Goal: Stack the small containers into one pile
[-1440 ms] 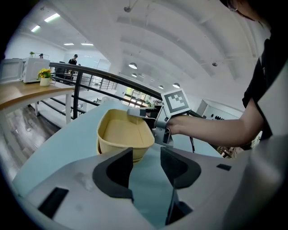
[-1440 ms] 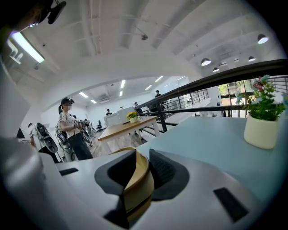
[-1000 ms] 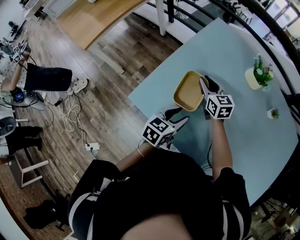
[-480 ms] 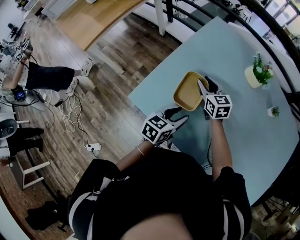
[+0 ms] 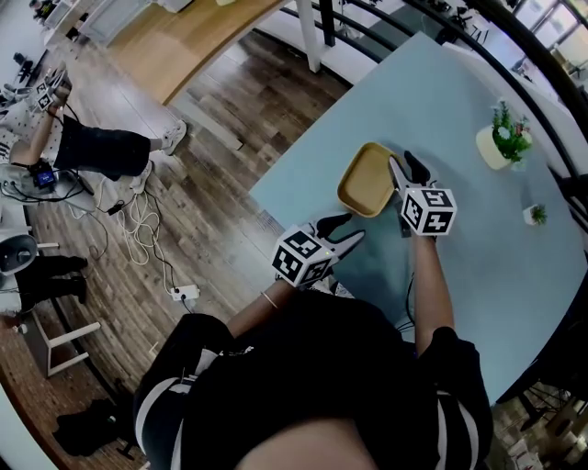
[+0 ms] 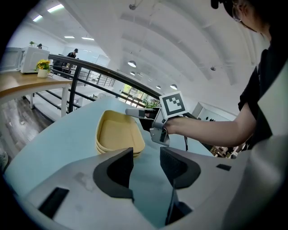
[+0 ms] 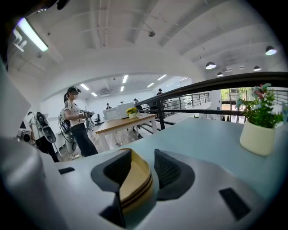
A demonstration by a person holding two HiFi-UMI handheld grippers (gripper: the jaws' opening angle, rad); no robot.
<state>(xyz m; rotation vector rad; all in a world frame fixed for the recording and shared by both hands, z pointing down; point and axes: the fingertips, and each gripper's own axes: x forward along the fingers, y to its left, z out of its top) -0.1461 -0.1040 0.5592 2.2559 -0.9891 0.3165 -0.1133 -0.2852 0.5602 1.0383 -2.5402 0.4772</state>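
A pile of shallow yellow containers [image 5: 366, 179] lies nested on the pale blue table [image 5: 478, 248], close to its left edge. My right gripper [image 5: 404, 165] straddles the pile's right rim and is shut on it; in the right gripper view the yellow rims [image 7: 135, 182] fill the gap between the pads. My left gripper [image 5: 335, 228] hovers nearer me, open, with nothing between its fingers. In the left gripper view the pile [image 6: 117, 132] lies just beyond my left gripper [image 6: 146, 166], with the right gripper [image 6: 139, 114] at its far rim.
A potted plant in a cream pot [image 5: 503, 142] and a tiny plant [image 5: 536, 217] stand at the table's right side. A black railing [image 5: 386, 18] runs along the table's far edge. Left of the table is wooden floor, where a person [image 5: 83, 147] and cables [image 5: 138, 220] are.
Both grippers and the pile have kept their places. The person on the floor at the left has shifted their legs.
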